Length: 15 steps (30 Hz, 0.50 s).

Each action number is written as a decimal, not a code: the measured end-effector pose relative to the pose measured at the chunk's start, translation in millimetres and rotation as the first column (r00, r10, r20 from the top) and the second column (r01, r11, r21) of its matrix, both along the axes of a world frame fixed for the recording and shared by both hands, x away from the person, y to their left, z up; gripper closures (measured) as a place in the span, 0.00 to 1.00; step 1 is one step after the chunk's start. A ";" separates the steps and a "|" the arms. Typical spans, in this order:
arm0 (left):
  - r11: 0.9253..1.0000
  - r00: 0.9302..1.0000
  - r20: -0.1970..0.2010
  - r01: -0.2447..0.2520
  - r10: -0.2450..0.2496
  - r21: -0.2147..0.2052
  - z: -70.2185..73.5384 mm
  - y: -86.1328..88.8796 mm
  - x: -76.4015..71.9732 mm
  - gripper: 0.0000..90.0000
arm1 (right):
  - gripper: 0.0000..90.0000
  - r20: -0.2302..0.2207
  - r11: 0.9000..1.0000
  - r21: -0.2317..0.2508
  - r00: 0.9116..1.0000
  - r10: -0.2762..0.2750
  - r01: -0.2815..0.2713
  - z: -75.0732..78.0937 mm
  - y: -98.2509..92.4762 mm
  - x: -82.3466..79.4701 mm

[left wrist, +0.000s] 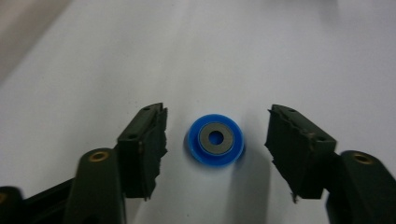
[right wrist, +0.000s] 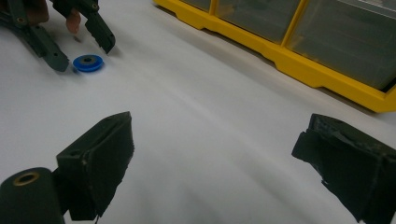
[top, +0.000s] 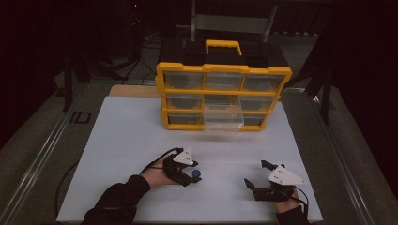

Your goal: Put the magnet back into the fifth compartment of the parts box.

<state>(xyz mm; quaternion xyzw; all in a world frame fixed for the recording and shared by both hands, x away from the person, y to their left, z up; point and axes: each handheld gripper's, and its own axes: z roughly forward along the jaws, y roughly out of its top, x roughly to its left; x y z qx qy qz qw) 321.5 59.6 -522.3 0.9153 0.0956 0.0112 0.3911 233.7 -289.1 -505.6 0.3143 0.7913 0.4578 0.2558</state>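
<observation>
**Two grippers spread wide, a blue wheel between one pair of fingers**

Two grippers sit low over the white table (top: pixel 117 140), both with their fingers apart. The left gripper (left wrist: pixel 217 135) has its jaws spread on either side of a small blue wheel (left wrist: pixel 215 140) (a grey ring with a dark hole sits in its middle). The wheel lies flat on the table in the gap, touching neither finger, a little nearer the one at the left of the left gripper view. From above, the wheel (top: pixel 196 173) shows just past the tips of the left gripper (top: pixel 191 174), with the left hand (top: pixel 157 174) behind it.

The right gripper (right wrist: pixel 215 154) is also spread, with nothing but bare table between its fingers. It stands well apart from the wheel, which appears far beyond its fingertips between the other gripper's jaws.

Ahead of both sets of fingers, at the far side of the table, stands a yellow drawer box (top: pixel 223 96); its lower middle clear drawer (top: pixel 224 117) is pulled out.
</observation>
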 end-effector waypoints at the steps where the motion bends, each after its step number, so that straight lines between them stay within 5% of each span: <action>1: 1.000 1.000 -0.001 0.000 0.000 0.007 -0.4 -0.7 -0.1 0.43 | 0.09 -0.001 1.000 -0.001 1.000 0.000 0.000 -0.1 0.1 0.0; 11: 0.999 0.999 0.048 0.021 -0.022 0.039 -0.5 -2.8 -3.9 0.50 | 0.09 0.000 1.000 -0.001 1.000 0.000 0.000 -0.5 0.4 0.3; 15: 0.999 0.999 0.039 0.020 -0.021 0.040 -0.2 -3.5 -3.4 0.52 | 0.09 -0.005 1.000 0.000 1.000 -0.001 0.001 -0.8 0.6 0.6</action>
